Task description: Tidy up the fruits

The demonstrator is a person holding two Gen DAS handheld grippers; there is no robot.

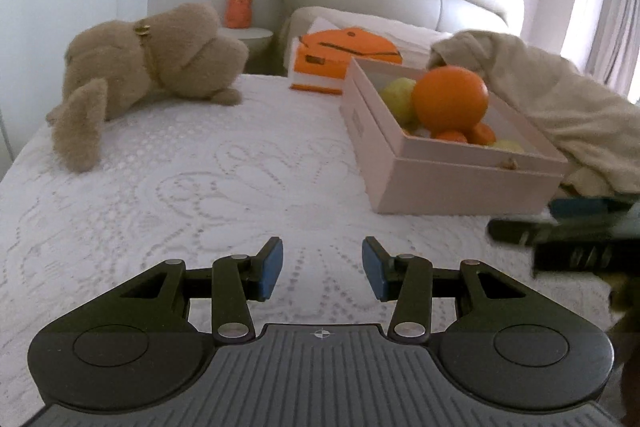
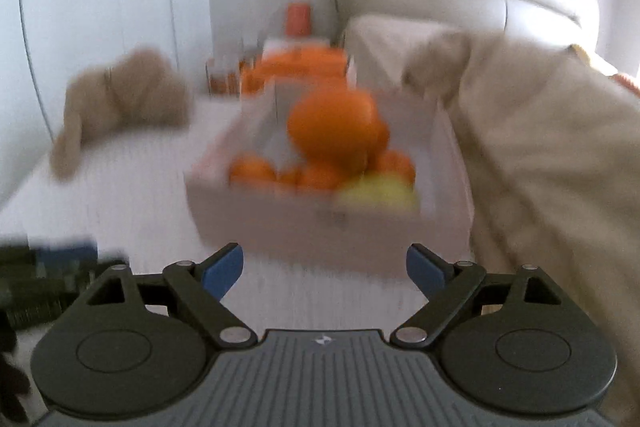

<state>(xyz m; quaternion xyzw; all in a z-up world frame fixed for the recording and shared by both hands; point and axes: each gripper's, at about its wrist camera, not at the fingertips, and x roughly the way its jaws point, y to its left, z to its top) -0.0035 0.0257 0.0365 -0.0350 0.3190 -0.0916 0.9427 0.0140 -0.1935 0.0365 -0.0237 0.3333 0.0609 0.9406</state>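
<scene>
Fruits [image 1: 450, 99] in box [image 1: 472, 183] | left tongs [image 1: 322, 269] parted, empty | right tongs [image 2: 324, 267] spread wide, empty

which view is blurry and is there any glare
Right wrist view: motion-smeared throughout, the box and big orange soft-edged, only the right gripper crisp. Left wrist view: sharp, box clear, but the window at right is blown out white.
</scene>
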